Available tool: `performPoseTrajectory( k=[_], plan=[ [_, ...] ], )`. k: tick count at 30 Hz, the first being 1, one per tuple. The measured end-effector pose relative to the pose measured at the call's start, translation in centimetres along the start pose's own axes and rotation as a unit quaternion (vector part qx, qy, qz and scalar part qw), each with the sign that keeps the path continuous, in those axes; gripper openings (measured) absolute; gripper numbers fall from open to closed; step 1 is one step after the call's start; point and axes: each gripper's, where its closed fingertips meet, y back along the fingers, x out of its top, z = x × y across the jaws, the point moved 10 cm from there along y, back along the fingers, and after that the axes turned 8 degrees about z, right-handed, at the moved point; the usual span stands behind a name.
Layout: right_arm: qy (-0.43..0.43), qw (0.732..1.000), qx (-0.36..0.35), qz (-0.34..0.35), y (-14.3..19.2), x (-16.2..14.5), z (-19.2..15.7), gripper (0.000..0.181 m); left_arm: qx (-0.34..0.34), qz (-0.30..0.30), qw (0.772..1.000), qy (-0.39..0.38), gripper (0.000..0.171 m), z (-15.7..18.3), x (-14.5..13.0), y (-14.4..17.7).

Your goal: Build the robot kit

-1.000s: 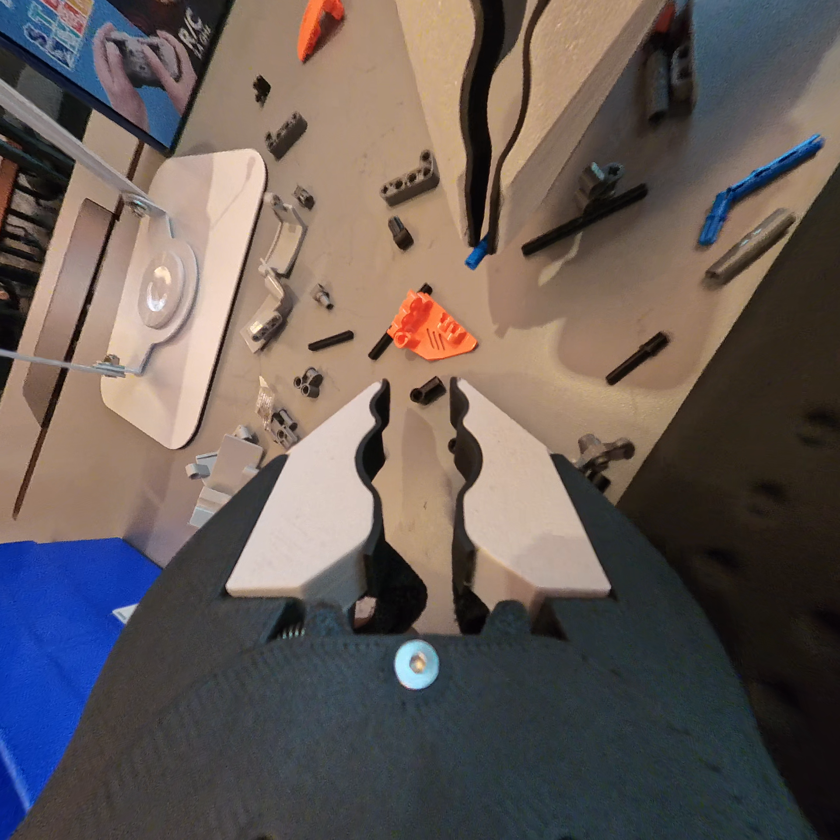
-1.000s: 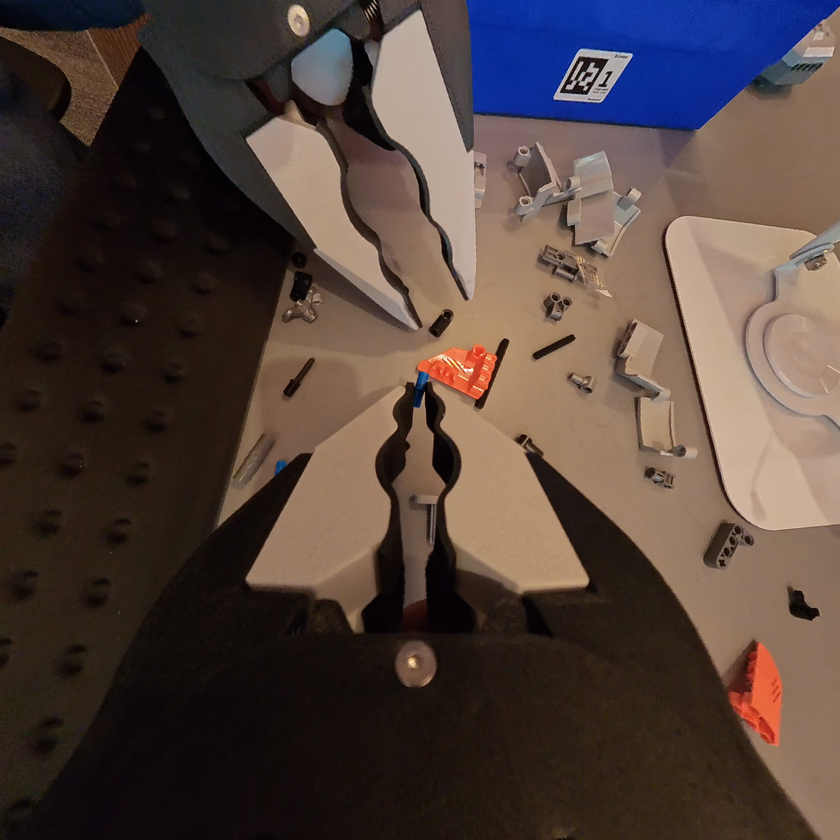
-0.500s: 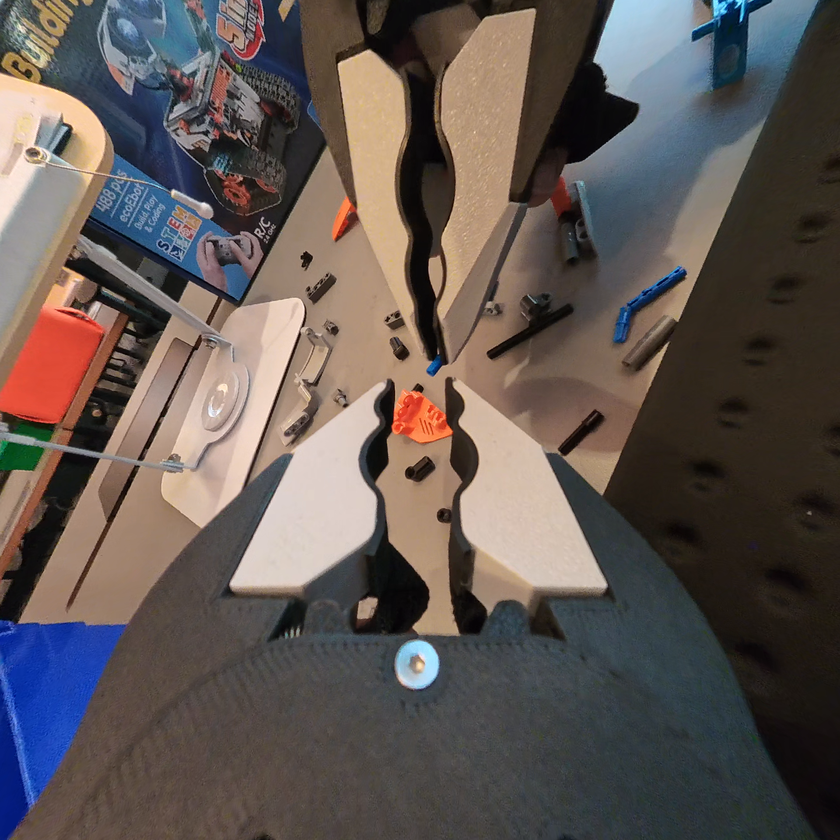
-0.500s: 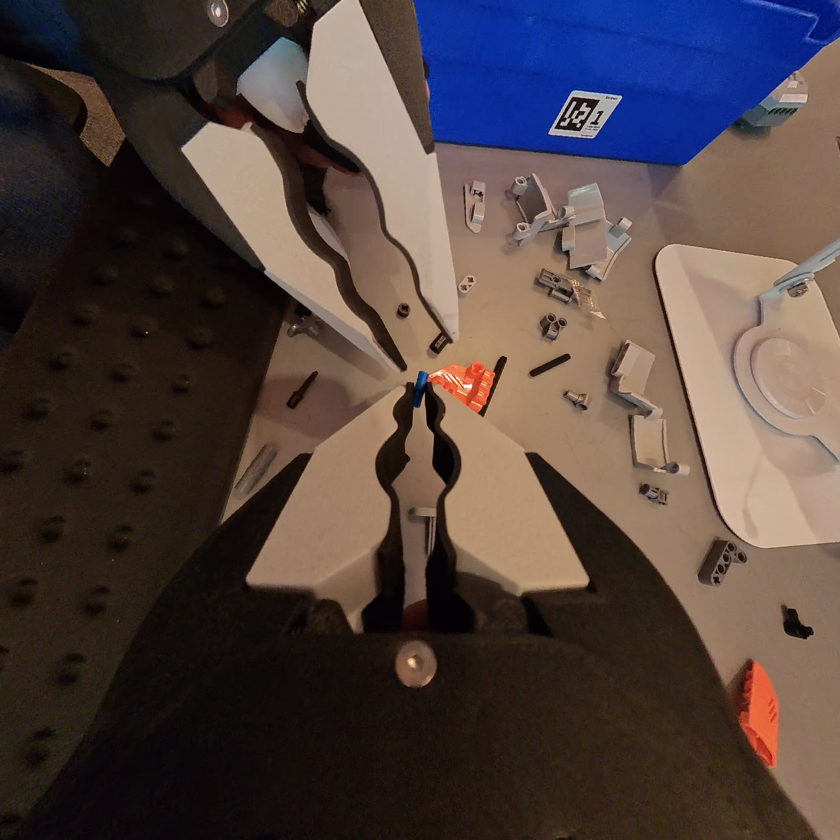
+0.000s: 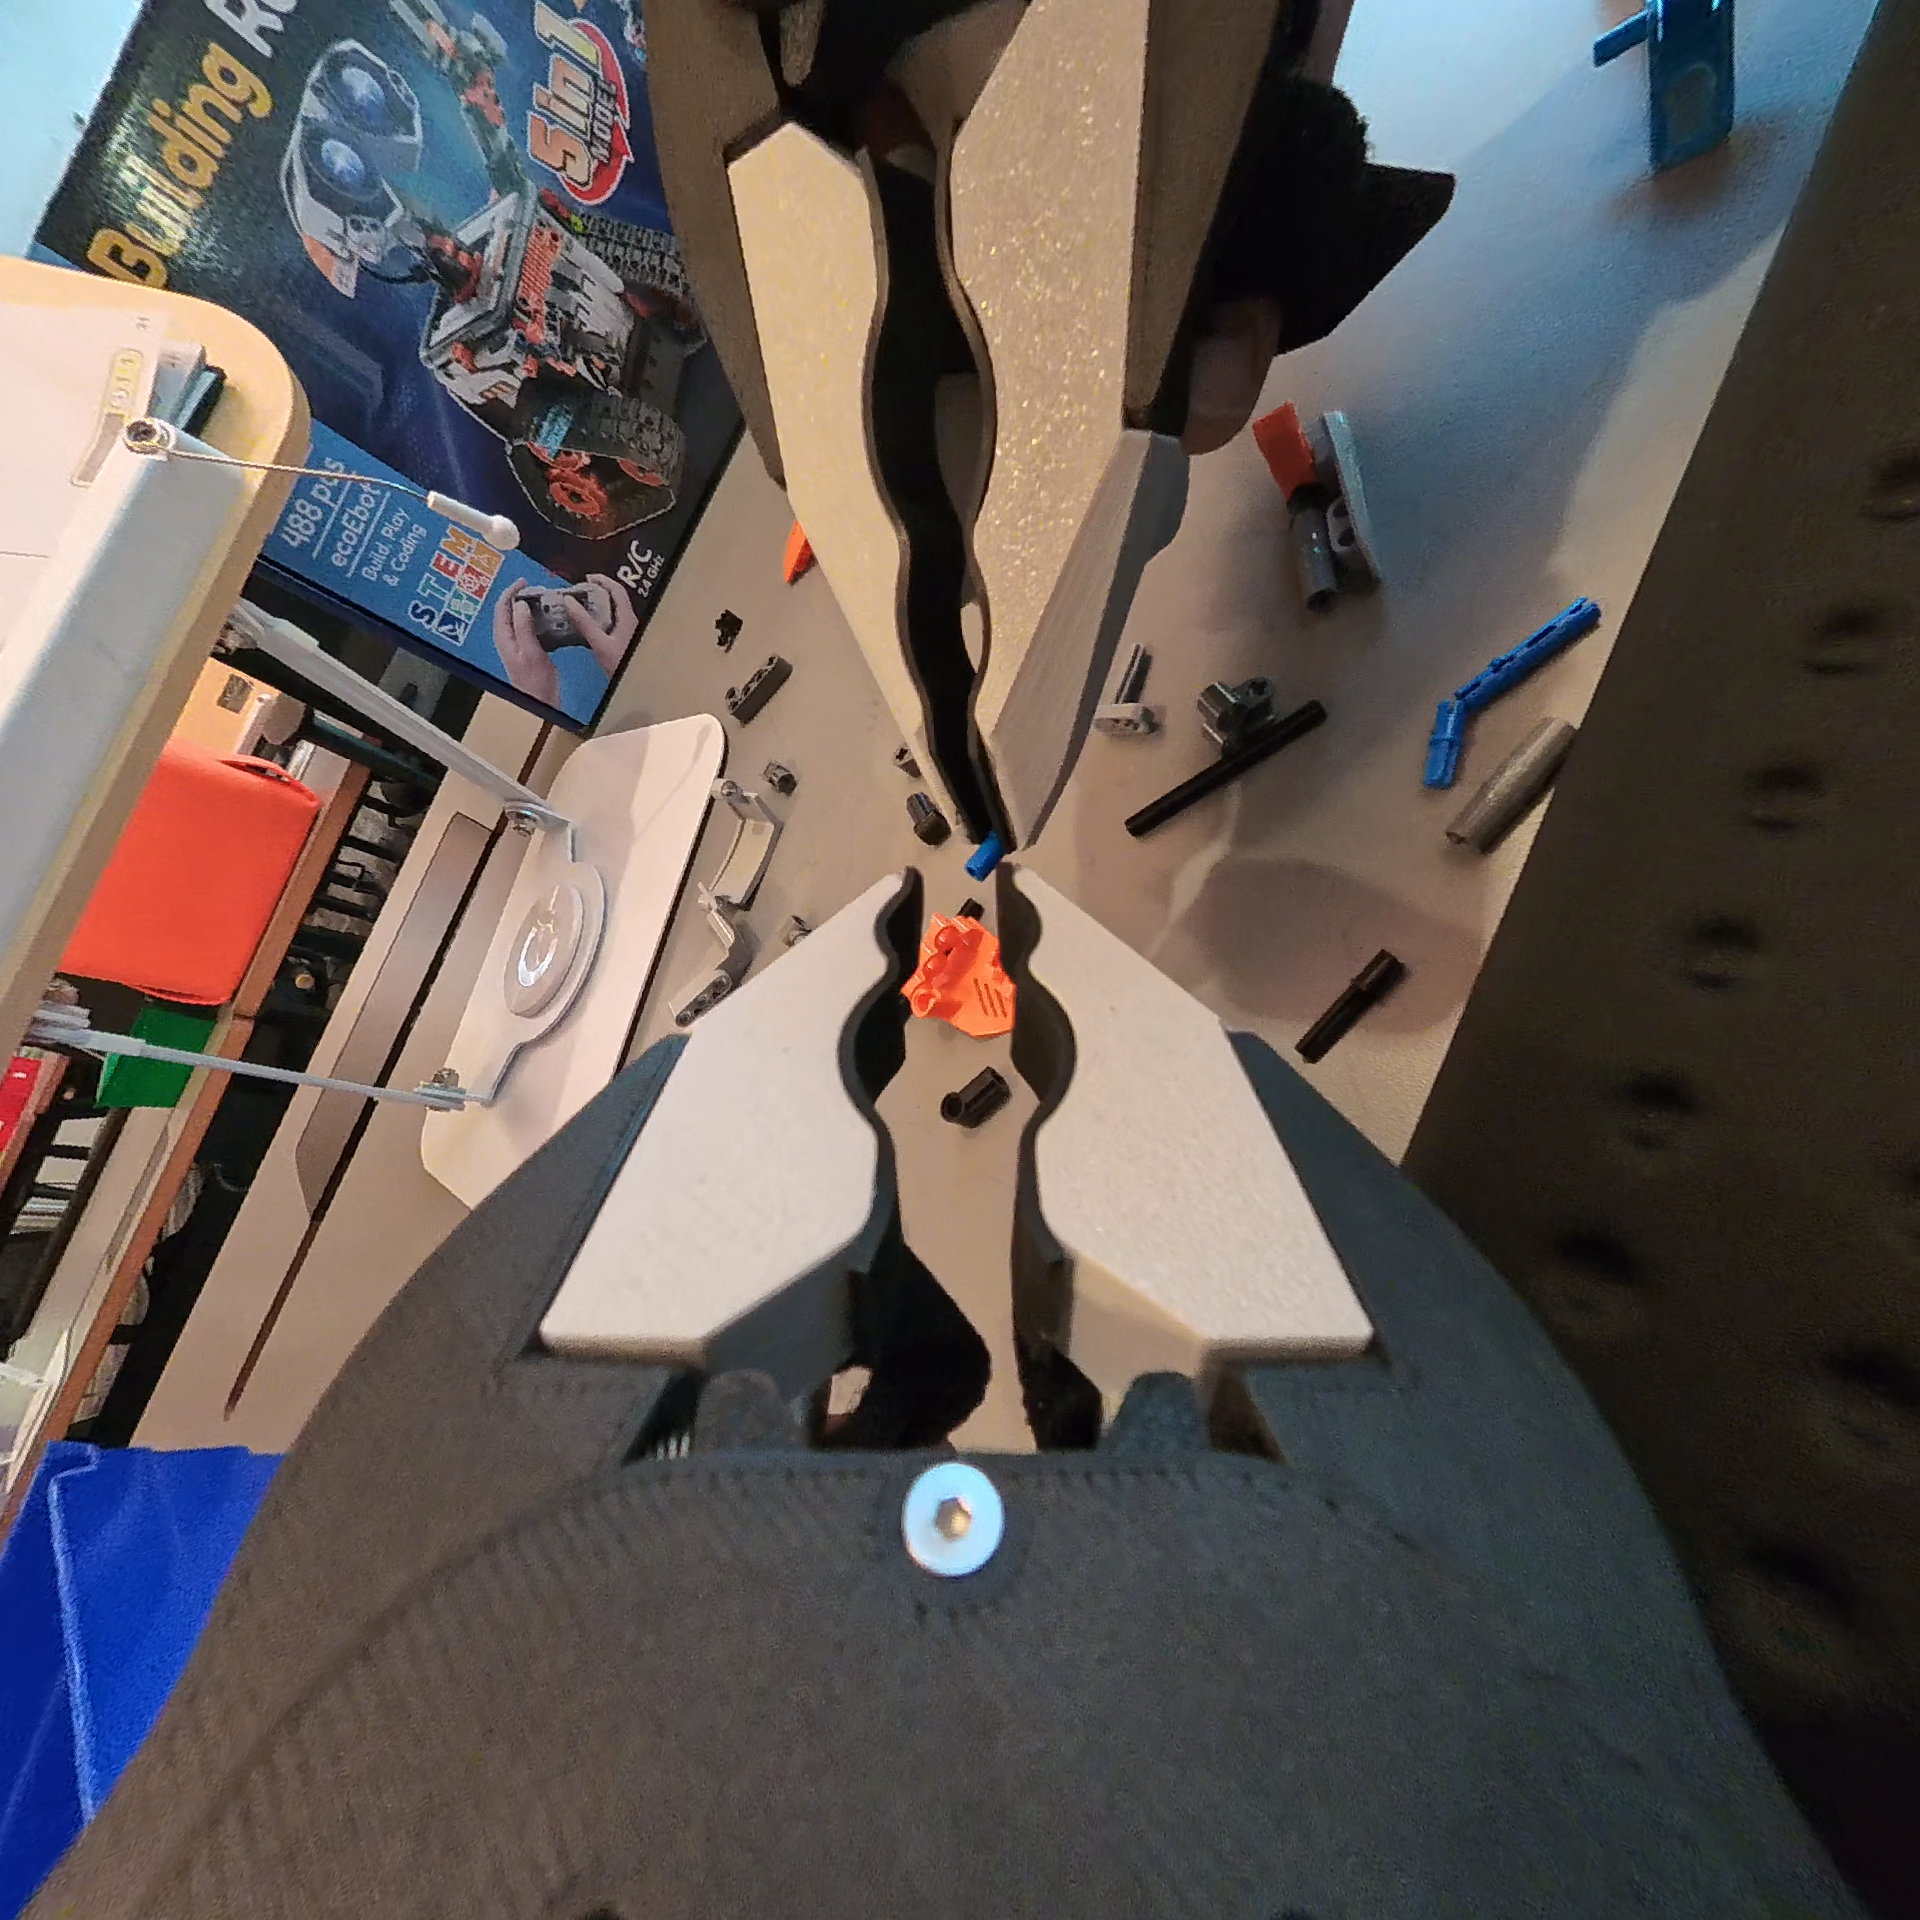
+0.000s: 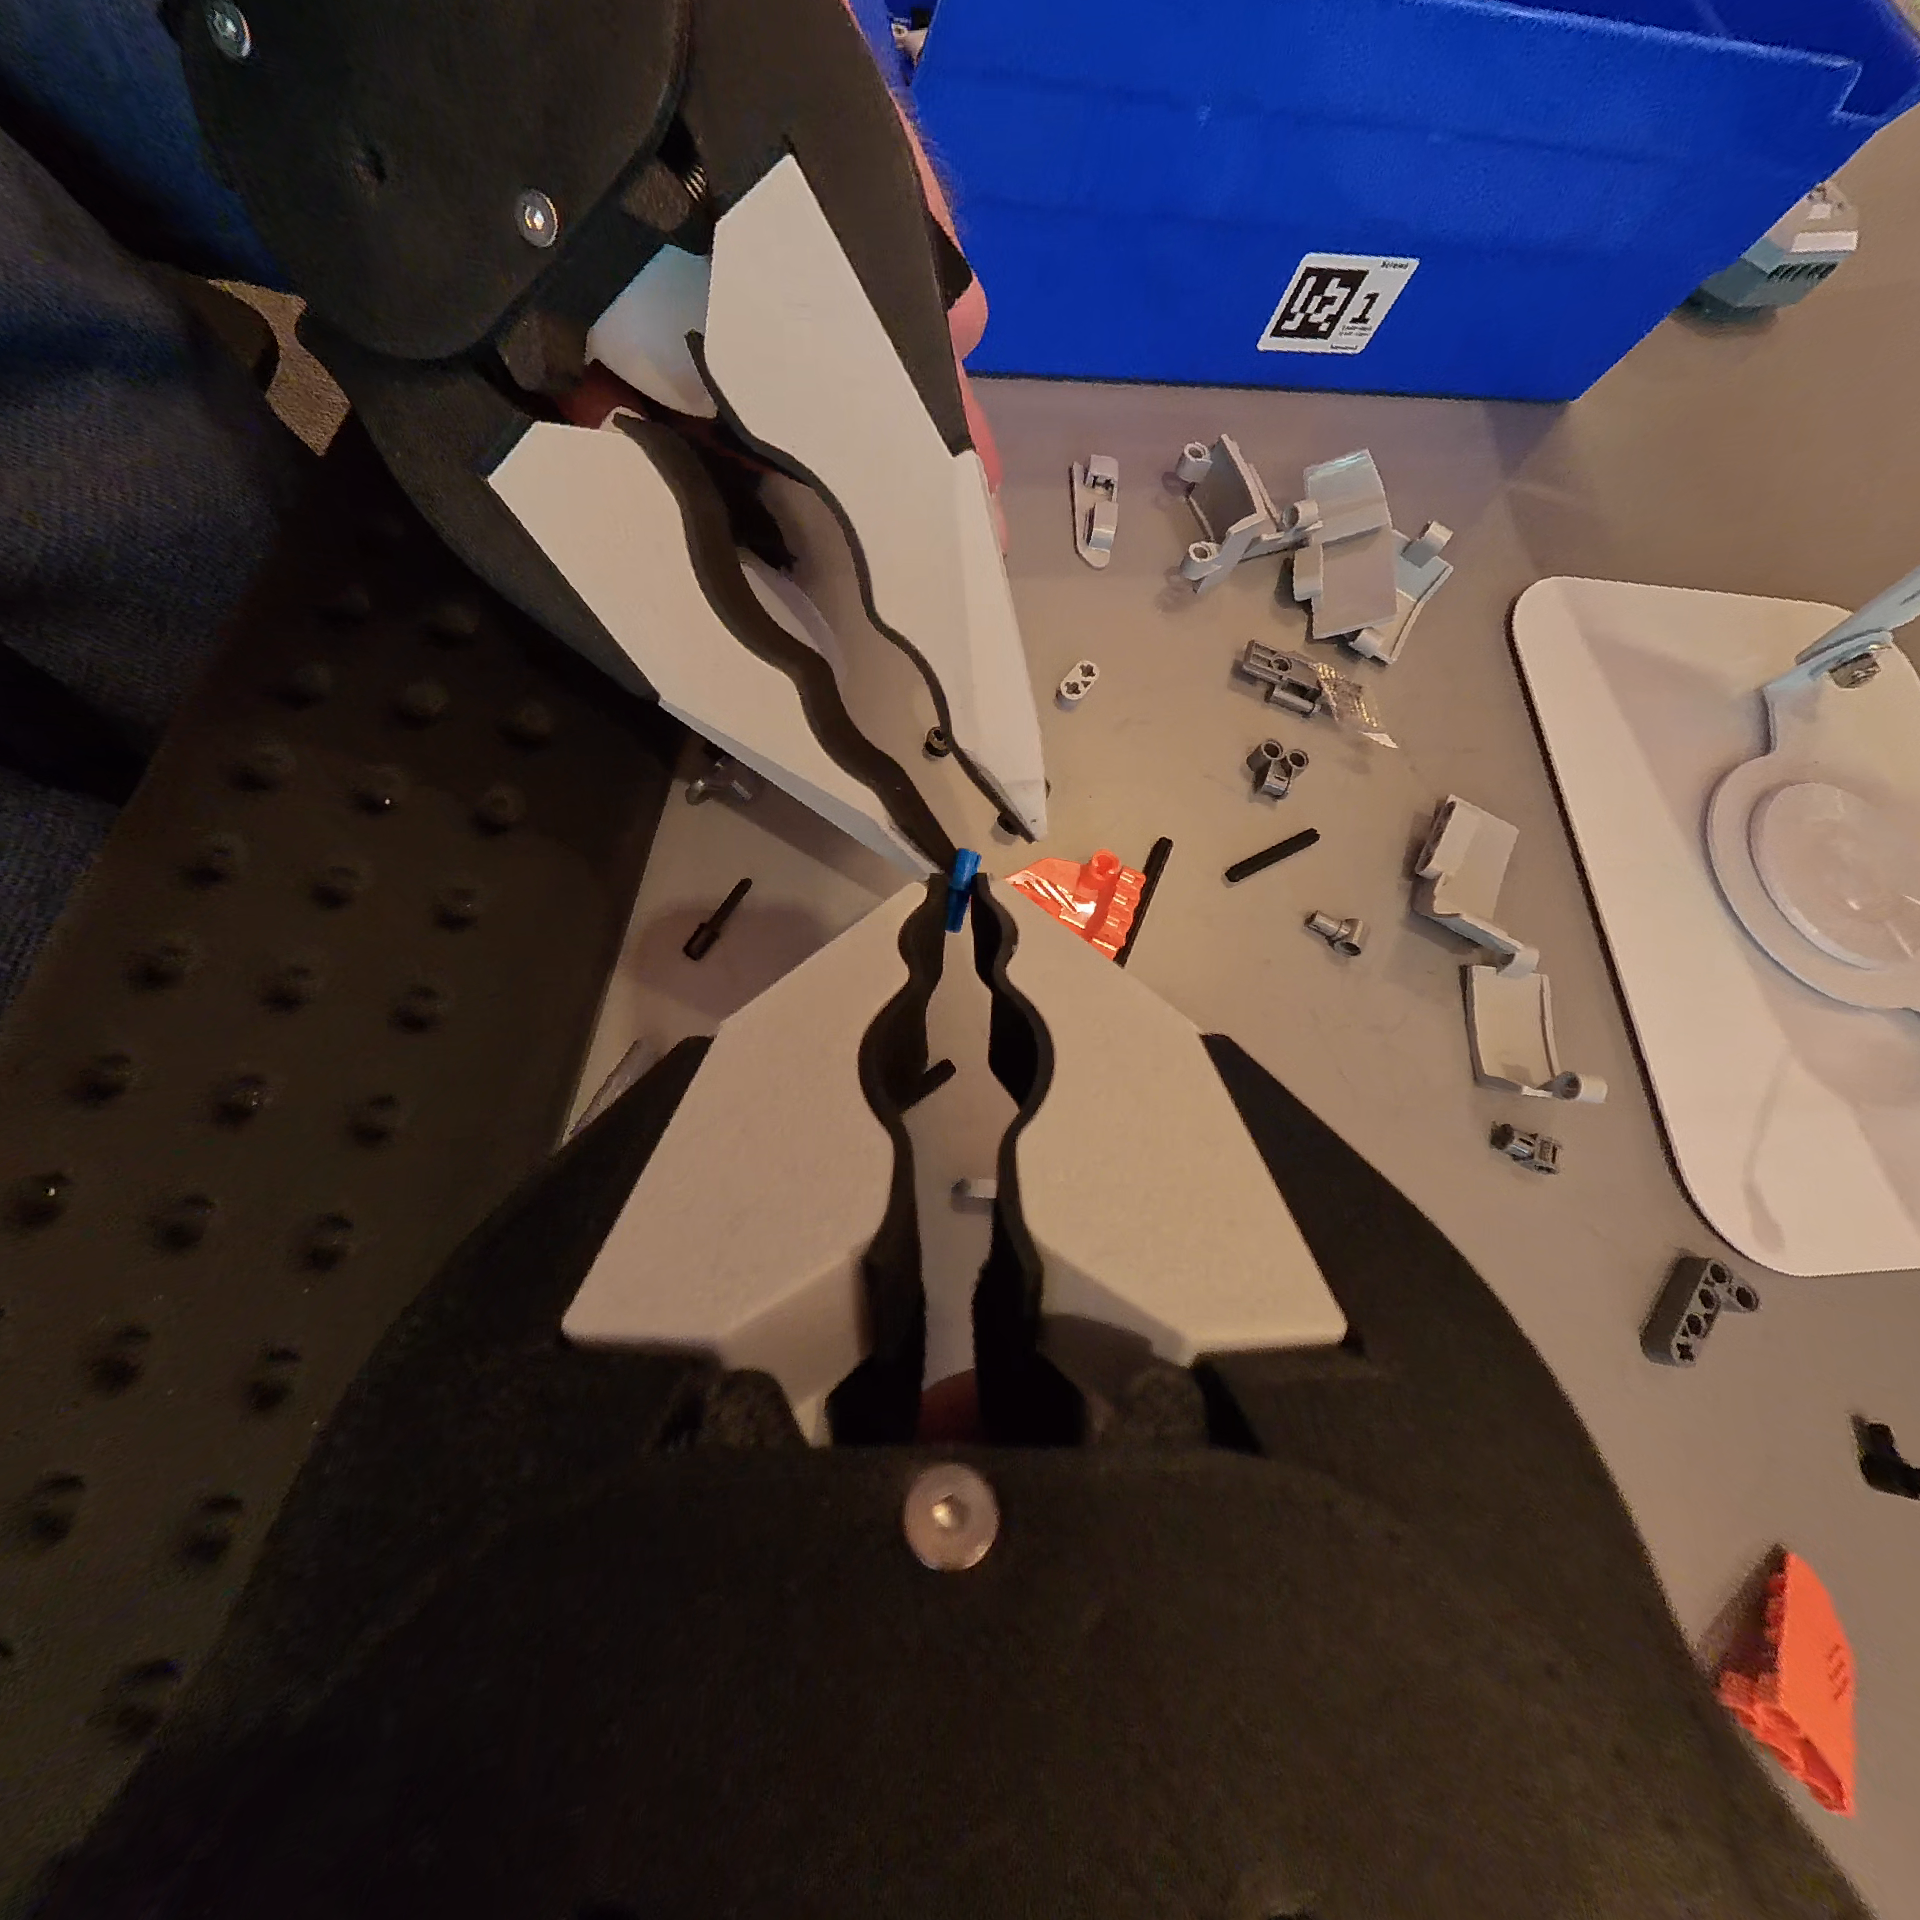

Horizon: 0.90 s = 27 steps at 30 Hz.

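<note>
Right gripper (image 6: pixel 961 902): I see my fingers closed on a small blue pin (image 6: pixel 961 883), which sticks out past the tips, above the grey table (image 6: pixel 1299 1195).
Left gripper (image 5: pixel 951 883): I see its fingers apart with nothing between them; its tips sit just beside the blue pin (image 5: pixel 982 856), and I cannot tell whether they touch it.
Landmark: I take the orange wedge piece (image 6: pixel 1086 899) on the table as my reference; in the left wrist view it shows through the gap of the left gripper (image 5: pixel 961 987).
Beside the wedge: a black axle (image 6: pixel 1143 899) lies along its far edge, touching or nearly so.
Short black tube (image 5: pixel 975 1096): lies near the wedge, on the side toward the left gripper's base.
Black rod (image 6: pixel 1271 854): lies near the wedge, beyond the black axle.
Grey curved panels (image 6: pixel 1340 551): a loose cluster well apart from the wedge, toward the blue bin (image 6: pixel 1403 156).
White board (image 6: pixel 1662 935): well apart from the wedge, carrying a metal bracket with a clear disc.
Dark studded mat (image 6: pixel 260 935): on the opposite side of the wedge from the white board.
Second orange piece (image 6: pixel 1787 1694): well apart from the wedge, at the lower right of the right wrist view.
Printed toy box (image 5: pixel 416 343): stands beyond the white board (image 5: pixel 623 831), farthest from the wedge.
</note>
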Motion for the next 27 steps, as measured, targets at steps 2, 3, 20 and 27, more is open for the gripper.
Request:
performPoseTrajectory(
  k=[2, 3, 20, 27],
  plan=[
    [-0.005, 1.000, 0.002, 0.005, 0.1, 0.1, 0.0, 0.002, 0.003, 0.002, 1.000, 0.001, 0.013, 0.0, 0.0, 0.0],
    [-0.008, 1.000, 0.003, 0.008, 0.1, 0.1, 0.1, 0.002, 0.005, 0.003, 1.000, 0.001, 0.013, 0.0, 0.0, 0.0],
    [-0.051, 0.997, 0.010, 0.050, 1.0, 0.8, 0.5, 0.002, 0.033, 0.037, 0.999, -0.005, 0.017, -0.3, 0.5, 0.7],
    [-0.067, 0.996, 0.041, 0.036, 0.6, 0.4, -0.1, 0.002, 0.026, 0.048, 0.997, -0.062, 0.013, 1.4, 1.1, 1.7]
  ],
)
